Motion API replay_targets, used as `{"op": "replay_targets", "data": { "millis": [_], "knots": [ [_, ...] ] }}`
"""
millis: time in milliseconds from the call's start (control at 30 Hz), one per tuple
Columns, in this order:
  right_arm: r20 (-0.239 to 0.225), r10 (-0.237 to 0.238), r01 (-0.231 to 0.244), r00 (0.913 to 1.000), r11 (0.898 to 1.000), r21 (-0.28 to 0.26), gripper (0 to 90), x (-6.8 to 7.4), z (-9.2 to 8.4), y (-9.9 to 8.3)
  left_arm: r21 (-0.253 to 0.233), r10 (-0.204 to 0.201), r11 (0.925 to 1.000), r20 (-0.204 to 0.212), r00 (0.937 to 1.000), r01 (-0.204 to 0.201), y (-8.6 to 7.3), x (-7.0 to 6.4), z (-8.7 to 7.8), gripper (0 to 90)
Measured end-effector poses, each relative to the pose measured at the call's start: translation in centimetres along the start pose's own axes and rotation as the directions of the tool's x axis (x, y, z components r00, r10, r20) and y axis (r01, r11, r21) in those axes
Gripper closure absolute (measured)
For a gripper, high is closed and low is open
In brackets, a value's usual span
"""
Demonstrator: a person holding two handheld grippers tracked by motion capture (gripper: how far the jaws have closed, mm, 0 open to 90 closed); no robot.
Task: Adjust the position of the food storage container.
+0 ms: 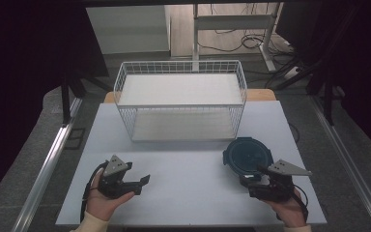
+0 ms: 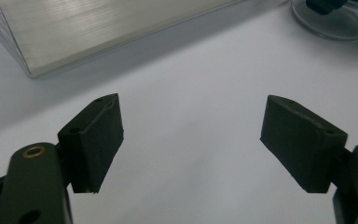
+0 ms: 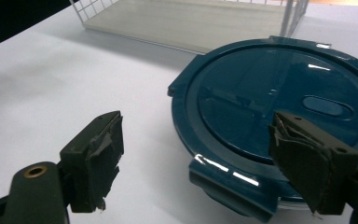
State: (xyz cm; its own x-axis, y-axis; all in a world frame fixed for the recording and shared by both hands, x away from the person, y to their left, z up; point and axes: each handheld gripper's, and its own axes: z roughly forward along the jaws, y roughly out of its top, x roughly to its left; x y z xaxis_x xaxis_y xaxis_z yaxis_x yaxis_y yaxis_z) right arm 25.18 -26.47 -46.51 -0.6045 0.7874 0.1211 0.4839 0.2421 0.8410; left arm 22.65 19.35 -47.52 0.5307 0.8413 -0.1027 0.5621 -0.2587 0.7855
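2 claws released: right claw (image 3: 196, 163) at blue-lidded container (image 3: 279, 98), left claw (image 2: 191, 144) over bare table (image 2: 191, 70).

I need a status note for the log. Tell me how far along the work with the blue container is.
Barely begun. Nothing looks done: the blue-lidded container sits on the table with its lid on, outside the wire basket. In hand: the right hand-held gripper hovers open at its near rim. The left hand-held gripper is open over bare table. Gripping and moving it remain.

Round container (image 1: 247, 154), blue lid clipped on, flat, front-right of table.
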Motion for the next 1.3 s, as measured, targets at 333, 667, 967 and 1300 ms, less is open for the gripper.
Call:
{"op": "replay_targets", "data": {
  "millis": [333,667,967,1300],
  "knots": [
    [-0.004,-0.03,0.03,0.9996,0.999,-0.014,21.4,0.0,-0.3,0.3,-0.031,0.002,0.9995,-0.038,0.9993,-0.003,-0.1,0.2,-0.4,21.2],
    [-0.014,-0.042,0.042,0.999,0.999,0.006,24.5,0.1,0.3,0.3,-0.03,0.011,0.9995,-0.039,0.9992,-0.012,-0.5,0.6,-0.2,22.2],
    [-0.019,-0.047,0.047,0.9987,0.999,0.022,26.7,0.1,0.2,0.7,-0.021,0.009,0.9997,-0.035,0.9994,-0.009,-0.5,0.5,0.0,22.1],
    [0.02,-0.024,0.024,0.9995,1.0,0.018,33.4,-1.0,-0.7,1.8,-0.014,0.013,0.9998,-0.028,0.9995,-0.014,-0.4,0.3,0.3,22.1]
  ]
}}
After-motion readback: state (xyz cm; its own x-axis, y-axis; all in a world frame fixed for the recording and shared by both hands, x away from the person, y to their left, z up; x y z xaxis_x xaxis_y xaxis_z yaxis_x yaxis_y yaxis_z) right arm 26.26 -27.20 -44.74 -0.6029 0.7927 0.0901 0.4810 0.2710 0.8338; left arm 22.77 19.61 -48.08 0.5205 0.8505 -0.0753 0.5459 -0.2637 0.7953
